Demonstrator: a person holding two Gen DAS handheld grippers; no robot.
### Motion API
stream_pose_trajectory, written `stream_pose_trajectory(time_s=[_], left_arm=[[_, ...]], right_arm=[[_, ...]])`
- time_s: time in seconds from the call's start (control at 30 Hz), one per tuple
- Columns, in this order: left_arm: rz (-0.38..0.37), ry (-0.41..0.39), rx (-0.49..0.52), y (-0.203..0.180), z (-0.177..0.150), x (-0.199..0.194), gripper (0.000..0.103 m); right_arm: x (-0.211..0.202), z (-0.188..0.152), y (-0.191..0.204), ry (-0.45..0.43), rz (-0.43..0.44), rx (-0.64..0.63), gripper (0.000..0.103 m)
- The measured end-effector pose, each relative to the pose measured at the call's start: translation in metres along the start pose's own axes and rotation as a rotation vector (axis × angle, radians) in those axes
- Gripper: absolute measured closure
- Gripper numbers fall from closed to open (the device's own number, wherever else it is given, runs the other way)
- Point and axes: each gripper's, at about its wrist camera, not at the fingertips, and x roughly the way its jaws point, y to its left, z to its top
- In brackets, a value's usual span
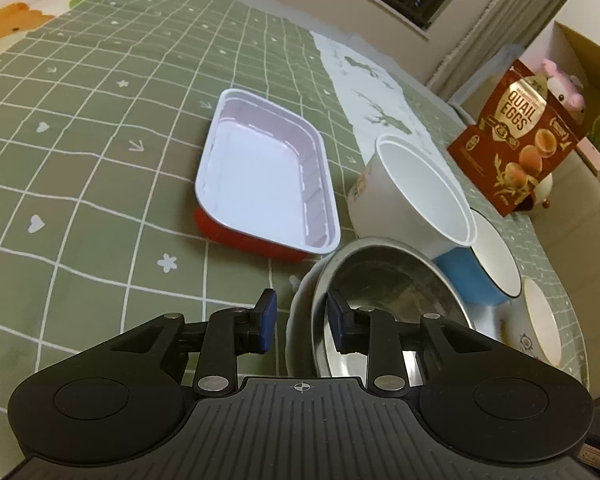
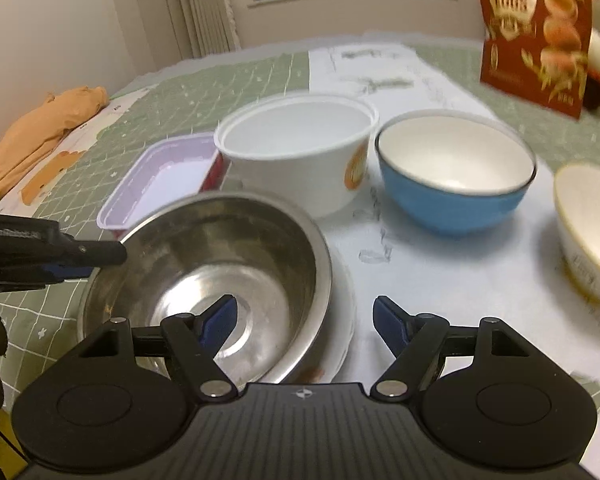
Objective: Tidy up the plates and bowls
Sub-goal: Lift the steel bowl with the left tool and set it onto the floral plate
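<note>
Steel bowl (image 2: 220, 264) ahead, white tub (image 2: 300, 152), blue bowl (image 2: 452, 200) behind

A shiny steel bowl (image 2: 220, 276) sits upright, nested in a white plate (image 2: 342, 320). Behind stand a white plastic tub (image 2: 300, 156), a blue ceramic bowl (image 2: 452, 196), a cream bowl (image 2: 592, 232) and a red-sided rectangular tray (image 1: 268, 176).
</note>
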Motion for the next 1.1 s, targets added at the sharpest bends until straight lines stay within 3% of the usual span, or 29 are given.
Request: stream_pose_trajectory(time_s=[0.17, 0.3, 0.37, 0.47, 0.57, 0.67, 0.87, 1.1], left_arm=[[0.012, 0.038, 0.005, -0.001, -0.001, 0.013, 0.071], [-0.022, 0.077, -0.03, 0.003, -0.003, 0.03, 0.073], [-0.041, 0.099, -0.043, 0.002, -0.004, 0.039, 0.071], [-0.011, 0.098, -0.028, -0.005, -0.004, 0.039, 0.069], [0.018, 0.102, -0.022, -0.016, -0.002, 0.04, 0.06], [0.044, 0.106, 0.01, -0.03, -0.002, 0.043, 0.053], [-0.014, 0.149, 0.058, -0.053, -0.008, 0.056, 0.053], [0.039, 0.147, 0.121, -0.067, -0.015, 0.061, 0.058]], right_arm=[[0.016, -0.003, -0.004, 0.084, 0.086, 0.086, 0.028], [0.023, -0.001, -0.007, 0.095, 0.098, 0.121, 0.031], [0.022, -0.002, -0.007, 0.094, 0.1, 0.114, 0.033], [0.019, -0.003, -0.012, 0.093, 0.106, 0.12, 0.041], [0.014, -0.004, -0.018, 0.088, 0.126, 0.128, 0.044], [0.006, -0.004, -0.021, 0.074, 0.119, 0.117, 0.044], [-0.006, -0.005, -0.047, 0.035, 0.065, 0.161, 0.044], [-0.005, -0.007, -0.054, 0.029, 0.046, 0.159, 0.041]])
